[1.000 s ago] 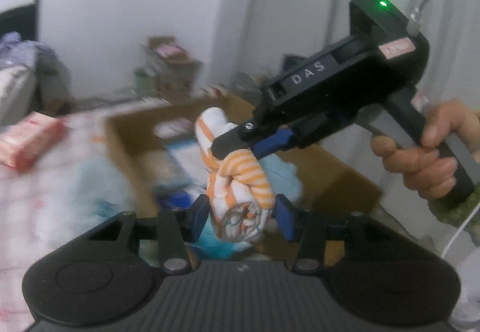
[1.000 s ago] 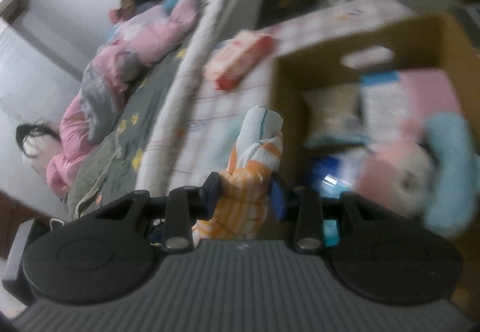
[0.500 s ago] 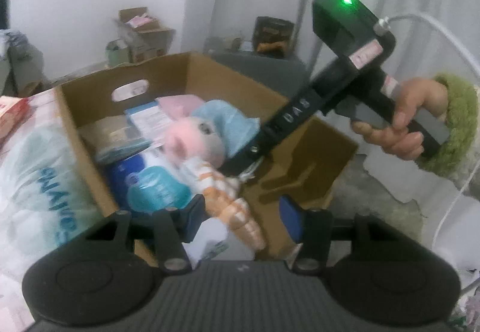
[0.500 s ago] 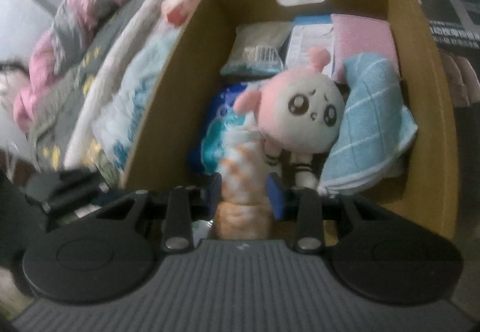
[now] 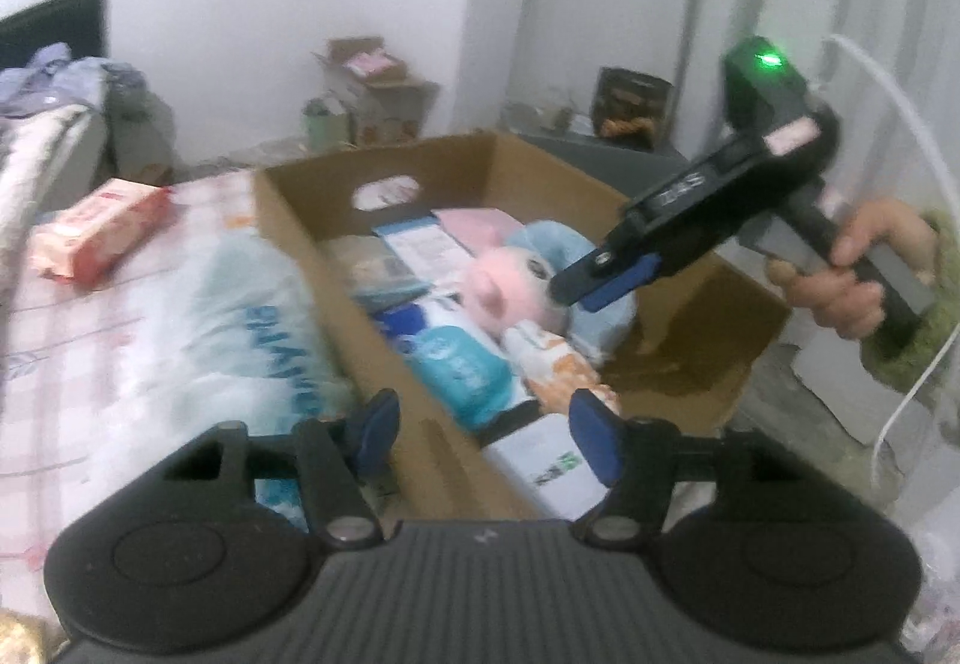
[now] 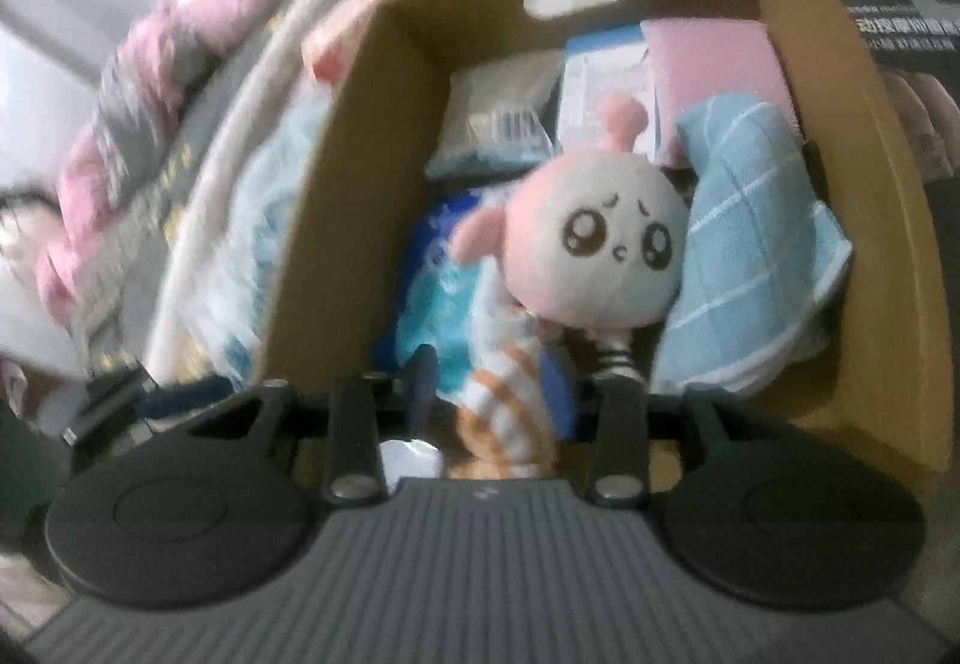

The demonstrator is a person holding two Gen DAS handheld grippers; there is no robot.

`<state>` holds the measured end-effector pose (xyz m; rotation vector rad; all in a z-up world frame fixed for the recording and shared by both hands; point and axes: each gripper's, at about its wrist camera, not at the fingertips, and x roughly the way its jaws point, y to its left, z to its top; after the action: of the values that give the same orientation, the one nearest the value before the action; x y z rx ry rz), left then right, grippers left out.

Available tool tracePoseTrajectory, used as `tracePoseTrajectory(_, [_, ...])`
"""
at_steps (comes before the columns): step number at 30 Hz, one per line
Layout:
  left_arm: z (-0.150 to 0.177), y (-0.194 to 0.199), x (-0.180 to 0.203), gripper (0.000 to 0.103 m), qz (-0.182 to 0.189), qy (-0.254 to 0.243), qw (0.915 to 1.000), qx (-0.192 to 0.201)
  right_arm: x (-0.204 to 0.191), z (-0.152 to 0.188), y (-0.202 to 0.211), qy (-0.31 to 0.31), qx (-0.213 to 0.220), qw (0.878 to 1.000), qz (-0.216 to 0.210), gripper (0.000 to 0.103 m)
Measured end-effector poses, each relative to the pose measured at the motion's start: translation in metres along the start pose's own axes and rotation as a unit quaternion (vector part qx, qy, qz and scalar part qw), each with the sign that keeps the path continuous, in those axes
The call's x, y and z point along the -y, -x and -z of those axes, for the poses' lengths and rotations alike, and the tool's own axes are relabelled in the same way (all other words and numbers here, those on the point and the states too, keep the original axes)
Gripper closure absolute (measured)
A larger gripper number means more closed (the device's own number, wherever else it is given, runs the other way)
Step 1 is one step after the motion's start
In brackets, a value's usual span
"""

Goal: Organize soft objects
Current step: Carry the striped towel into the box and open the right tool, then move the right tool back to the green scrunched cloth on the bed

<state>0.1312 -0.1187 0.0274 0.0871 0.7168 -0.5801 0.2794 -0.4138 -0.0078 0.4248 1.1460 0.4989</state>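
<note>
A cardboard box [image 5: 288, 226] [image 6: 852, 82] holds a pink plush doll [image 6: 594, 244] [image 5: 510, 283], a light blue checked towel [image 6: 756, 238], and several packets. An orange-and-white striped cloth [image 6: 510, 400] [image 5: 558, 364] lies in the box's near part. My right gripper [image 6: 489, 385] has its jaws apart on either side of the cloth; in the left wrist view it [image 5: 600, 283] hovers above the doll. My left gripper [image 5: 483, 439] is open and empty over the box's near left wall.
A clear plastic pack with blue print [image 5: 240, 340] lies on the pink checked bedspread left of the box. A red-and-white pack [image 5: 99, 238] lies farther back. Bedding is piled at the far left [image 6: 150, 82]. Cartons stand by the far wall [image 5: 372, 88].
The right gripper has carried the striped cloth down into the box and opened its jaws around it. The left gripper let go earlier and has drawn back to the left.
</note>
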Motion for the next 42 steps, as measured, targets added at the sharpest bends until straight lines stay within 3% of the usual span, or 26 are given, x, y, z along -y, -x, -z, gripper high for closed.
tracePoseTrajectory(5, [0.022,0.032,-0.015,0.028,-0.058,-0.002,0.9983,0.008,-0.037,0.017,0.012,0.013,0.07,0.996,-0.044,0.043])
tracePoseTrajectory(10, [0.052,0.071,-0.033,0.025,-0.13,-0.011,0.9913,0.019,-0.083,0.031,0.002,0.029,0.101,0.989,-0.105,0.042])
tracePoseTrajectory(15, [0.086,0.104,-0.054,0.024,-0.179,0.007,0.9836,0.024,-0.138,0.039,-0.031,0.053,0.068,0.983,-0.162,0.041])
tracePoseTrajectory(21, [0.125,0.116,-0.075,0.024,-0.19,0.045,0.9807,0.009,-0.206,0.056,-0.086,0.085,-0.001,0.98,-0.182,0.039])
tracePoseTrajectory(29, [0.159,0.103,-0.092,0.025,-0.227,0.013,0.9739,-0.007,-0.26,0.094,-0.172,0.095,-0.083,0.983,-0.135,0.036])
tracePoseTrajectory(34, [0.171,0.085,-0.107,0.035,-0.229,0.022,0.9728,-0.029,-0.264,0.11,-0.209,0.091,-0.078,0.99,-0.071,0.035])
tracePoseTrajectory(42, [0.173,0.068,-0.119,0.045,-0.221,0.044,0.9736,-0.036,-0.25,0.109,-0.242,0.073,-0.057,0.994,-0.053,0.036])
